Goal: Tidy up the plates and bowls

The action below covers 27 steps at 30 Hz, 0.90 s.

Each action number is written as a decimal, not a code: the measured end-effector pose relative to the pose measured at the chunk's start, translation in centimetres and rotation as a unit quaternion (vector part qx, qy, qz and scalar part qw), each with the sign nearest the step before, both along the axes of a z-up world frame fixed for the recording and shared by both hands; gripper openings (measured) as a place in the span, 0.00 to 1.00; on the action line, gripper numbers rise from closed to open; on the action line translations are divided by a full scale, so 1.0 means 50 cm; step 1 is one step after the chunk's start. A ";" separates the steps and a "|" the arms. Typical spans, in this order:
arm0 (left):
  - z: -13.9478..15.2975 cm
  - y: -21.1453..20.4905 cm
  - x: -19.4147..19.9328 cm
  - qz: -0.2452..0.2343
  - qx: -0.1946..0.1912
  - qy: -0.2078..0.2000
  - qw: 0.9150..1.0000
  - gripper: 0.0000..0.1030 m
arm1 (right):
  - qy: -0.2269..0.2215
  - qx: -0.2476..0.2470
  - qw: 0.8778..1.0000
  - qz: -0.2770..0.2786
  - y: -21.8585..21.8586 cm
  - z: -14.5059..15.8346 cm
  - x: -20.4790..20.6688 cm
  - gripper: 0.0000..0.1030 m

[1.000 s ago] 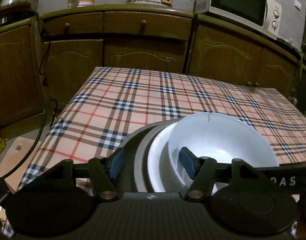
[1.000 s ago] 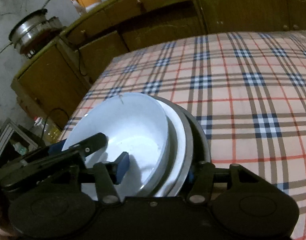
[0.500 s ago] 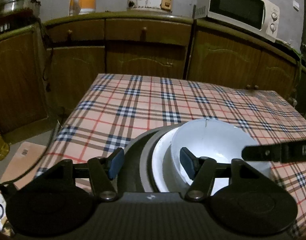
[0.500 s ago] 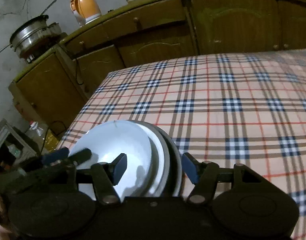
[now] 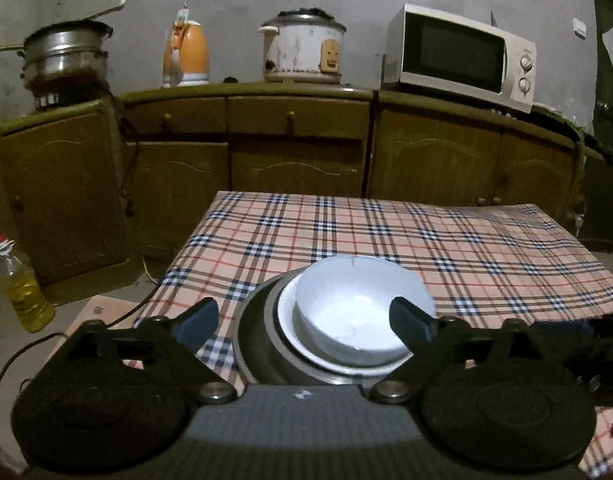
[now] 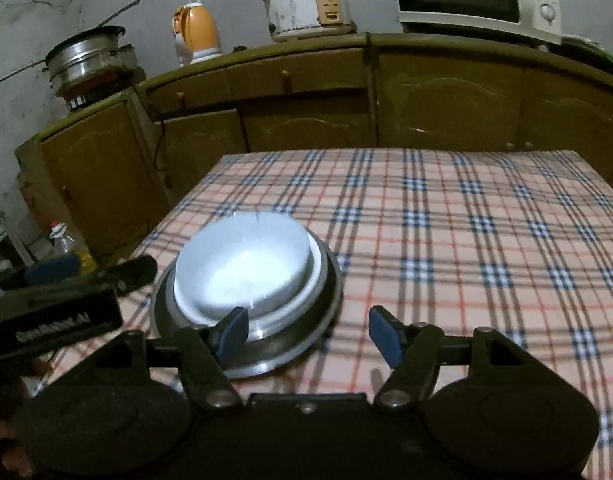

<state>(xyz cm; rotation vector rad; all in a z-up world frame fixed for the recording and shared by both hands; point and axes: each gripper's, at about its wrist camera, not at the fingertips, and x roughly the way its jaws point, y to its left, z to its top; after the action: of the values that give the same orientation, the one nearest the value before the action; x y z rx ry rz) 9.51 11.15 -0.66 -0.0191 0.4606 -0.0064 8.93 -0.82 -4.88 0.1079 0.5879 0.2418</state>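
A white bowl sits in a white plate, which rests in a steel dish on the checked tablecloth near the table's front left corner. My left gripper hovers just short of the stack with its jaws opening wide and its pads clear of the rims. In the right wrist view the bowl, plate and dish lie ahead and to the left. My right gripper is opening, with nothing pressed between its pads. The left gripper shows at the left edge.
The table stretches away to the right and back. Behind it stand wooden cabinets bearing a microwave, a rice cooker, an orange kettle and a steel pot. An oil bottle stands on the floor at left.
Both grippers have drawn back and up from the stack. The left jaws, which straddled the stack's edge, have spread wide and let go. The right jaws have widened too.
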 end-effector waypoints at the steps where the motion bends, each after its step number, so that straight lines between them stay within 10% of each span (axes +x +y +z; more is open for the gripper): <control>1: 0.005 -0.005 -0.013 0.001 -0.005 0.000 1.000 0.94 | 0.002 -0.001 1.000 -0.001 -0.004 -0.001 -0.013 0.77; 27: 0.023 -0.081 -0.143 0.032 0.013 -0.008 0.999 1.00 | -0.004 0.000 1.000 0.015 -0.041 0.017 -0.166 0.77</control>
<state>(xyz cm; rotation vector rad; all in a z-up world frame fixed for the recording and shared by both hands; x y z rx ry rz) 2.34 7.10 0.49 -0.0073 0.4444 0.0625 0.62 -2.86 -4.02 0.0989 0.5816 0.2716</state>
